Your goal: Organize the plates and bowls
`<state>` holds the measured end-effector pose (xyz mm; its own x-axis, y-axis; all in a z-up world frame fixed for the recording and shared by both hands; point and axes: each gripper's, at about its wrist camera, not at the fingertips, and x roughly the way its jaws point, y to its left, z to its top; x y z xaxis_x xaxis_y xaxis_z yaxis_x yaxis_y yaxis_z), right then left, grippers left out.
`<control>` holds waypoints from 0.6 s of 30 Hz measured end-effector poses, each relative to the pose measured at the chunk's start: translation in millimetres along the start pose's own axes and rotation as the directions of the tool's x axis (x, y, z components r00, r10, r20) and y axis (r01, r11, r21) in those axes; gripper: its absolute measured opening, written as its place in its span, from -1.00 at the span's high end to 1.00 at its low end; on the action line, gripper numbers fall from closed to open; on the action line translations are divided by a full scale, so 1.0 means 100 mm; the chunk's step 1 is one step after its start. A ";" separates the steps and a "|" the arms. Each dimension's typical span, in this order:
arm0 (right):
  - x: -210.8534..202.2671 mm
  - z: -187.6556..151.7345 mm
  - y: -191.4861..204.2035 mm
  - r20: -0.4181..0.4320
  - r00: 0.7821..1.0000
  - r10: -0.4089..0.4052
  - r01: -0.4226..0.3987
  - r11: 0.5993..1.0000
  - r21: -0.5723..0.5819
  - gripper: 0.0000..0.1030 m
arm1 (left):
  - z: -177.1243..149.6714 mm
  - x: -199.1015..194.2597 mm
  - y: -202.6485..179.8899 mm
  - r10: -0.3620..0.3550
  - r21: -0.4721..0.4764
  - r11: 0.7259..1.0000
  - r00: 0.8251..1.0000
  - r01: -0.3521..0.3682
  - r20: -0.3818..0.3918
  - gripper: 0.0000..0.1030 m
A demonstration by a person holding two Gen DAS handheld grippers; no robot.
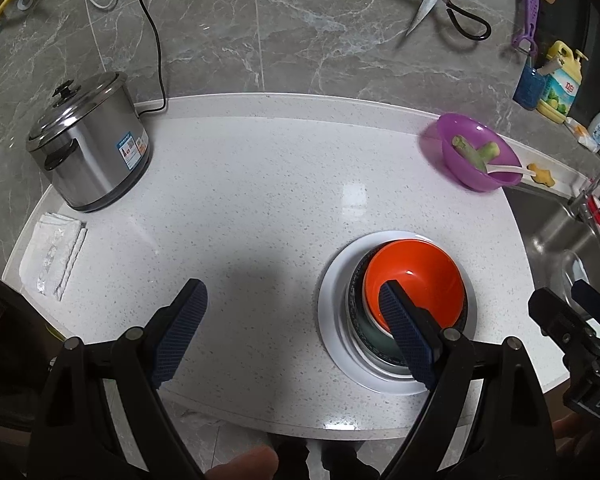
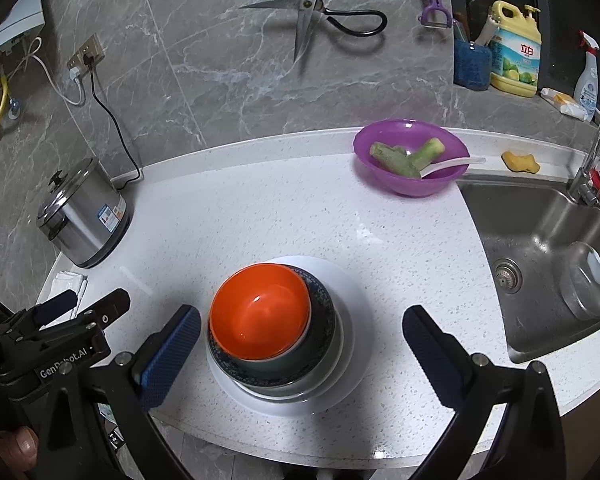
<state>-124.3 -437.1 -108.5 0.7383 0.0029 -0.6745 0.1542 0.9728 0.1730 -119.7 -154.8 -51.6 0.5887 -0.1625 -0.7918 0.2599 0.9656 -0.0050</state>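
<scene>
My left tool (image 1: 294, 320) and right tool (image 2: 302, 330) both gape wide, empty, near the orange plastic bowl (image 2: 260, 316) stacked on a white round plate (image 2: 352, 292) on the white speckled surface (image 2: 260, 220).

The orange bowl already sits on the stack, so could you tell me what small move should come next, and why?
Probably reach the right claw toward the purple bowl. The orange bowl is nested on the dark bowl and white plate, both claws are open and empty, and the purple bowl stands apart, holding vegetable scraps and a spoon.
</scene>
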 end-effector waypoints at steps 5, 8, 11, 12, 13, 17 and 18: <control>0.00 0.00 0.01 0.002 1.000 -0.002 0.002 1.000 -0.001 -1.00 | 0.02 -0.01 0.03 -0.002 -0.005 1.000 1.000 0.002 0.004 -0.70; 0.01 0.01 0.01 0.000 1.000 0.000 0.000 1.000 -0.001 -1.00 | 0.02 0.00 0.04 0.002 -0.001 1.000 1.000 -0.002 0.003 -0.70; 0.01 0.00 0.01 -0.002 1.000 0.000 0.000 1.000 0.000 -1.00 | 0.02 -0.01 0.05 0.004 0.000 1.000 1.000 -0.004 0.002 -0.70; 0.01 0.00 0.02 -0.004 1.000 0.000 0.000 1.000 0.001 -1.00 | 0.02 -0.01 0.05 0.008 0.001 1.000 1.000 -0.008 0.004 -0.70; 0.02 -0.01 0.02 -0.006 1.000 -0.001 0.001 1.000 0.000 -1.00 | 0.02 -0.02 0.04 0.009 -0.001 1.000 1.000 -0.009 0.005 -0.70; 0.02 -0.01 0.03 -0.007 1.000 -0.005 0.005 1.000 -0.001 -1.00 | 0.02 -0.02 0.04 0.013 0.006 1.000 1.000 -0.013 0.008 -0.70; 0.02 -0.02 0.03 -0.008 1.000 -0.007 0.007 1.000 -0.001 -1.00 | 0.01 -0.02 0.03 0.013 0.006 1.000 1.000 -0.013 0.007 -0.70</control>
<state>-123.2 -434.0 -110.9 0.7320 -0.0020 -0.6813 0.1584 0.9731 0.1674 -119.2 -151.4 -49.5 0.5972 -0.1514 -0.7877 0.2572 0.9663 0.0092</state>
